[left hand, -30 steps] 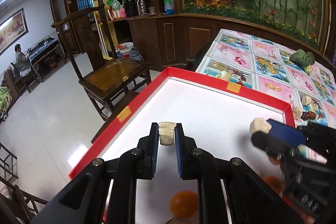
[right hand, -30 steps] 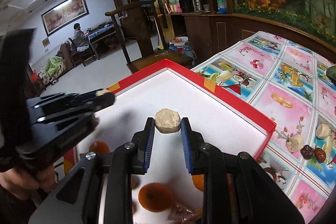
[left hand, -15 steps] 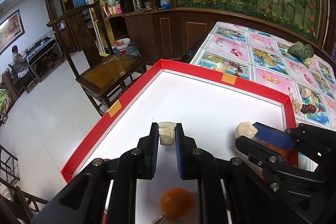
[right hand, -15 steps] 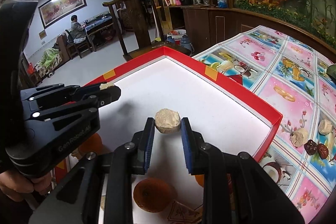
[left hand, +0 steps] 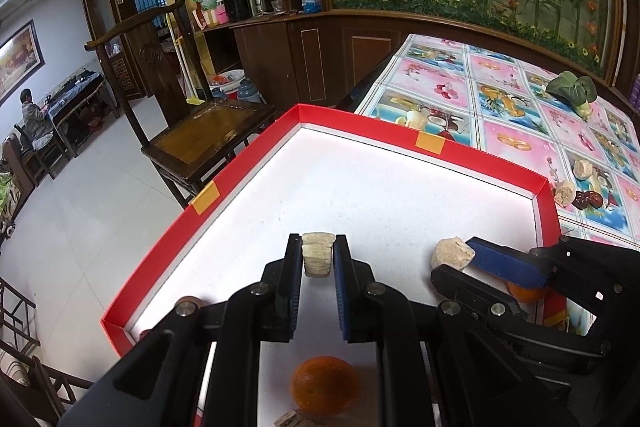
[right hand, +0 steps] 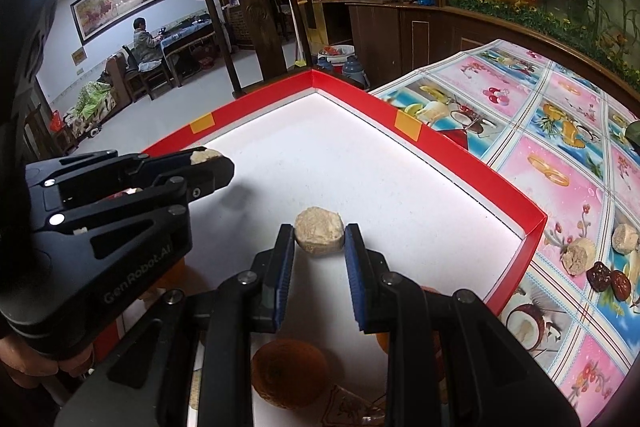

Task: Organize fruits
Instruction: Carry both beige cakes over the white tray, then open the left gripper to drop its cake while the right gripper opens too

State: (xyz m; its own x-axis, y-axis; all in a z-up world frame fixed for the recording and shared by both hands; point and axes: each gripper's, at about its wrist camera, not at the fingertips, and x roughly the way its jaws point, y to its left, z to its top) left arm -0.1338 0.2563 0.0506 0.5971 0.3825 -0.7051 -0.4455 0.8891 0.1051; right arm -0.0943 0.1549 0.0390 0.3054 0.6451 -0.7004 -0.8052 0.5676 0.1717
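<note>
My left gripper (left hand: 317, 250) is shut on a pale beige slice (left hand: 317, 253), held on edge above the white floor of a red-rimmed tray (left hand: 429, 143). To its right, my right gripper (right hand: 319, 239) is shut on a thicker round beige piece (right hand: 319, 230), which also shows as the round piece (left hand: 451, 253) in the left wrist view. Both hang over the tray's near half. An orange (left hand: 323, 390) lies in the tray below the left fingers. A second orange (right hand: 289, 371) sits under the right fingers. The left gripper (right hand: 206, 163) appears at the left of the right wrist view.
On the flowered tablecloth (left hand: 500, 107) right of the tray lie beige pieces (right hand: 578, 255), two dark dates (right hand: 610, 281) and a green leafy item (left hand: 572, 89). A wooden chair (left hand: 208, 131) stands past the tray's far-left corner. A person sits far off at a table (right hand: 144, 43).
Both grippers keep their hold on the beige pieces. The views have shifted slightly, so more of the tray's near floor and the oranges shows; the right gripper sits a little closer to the left one.
</note>
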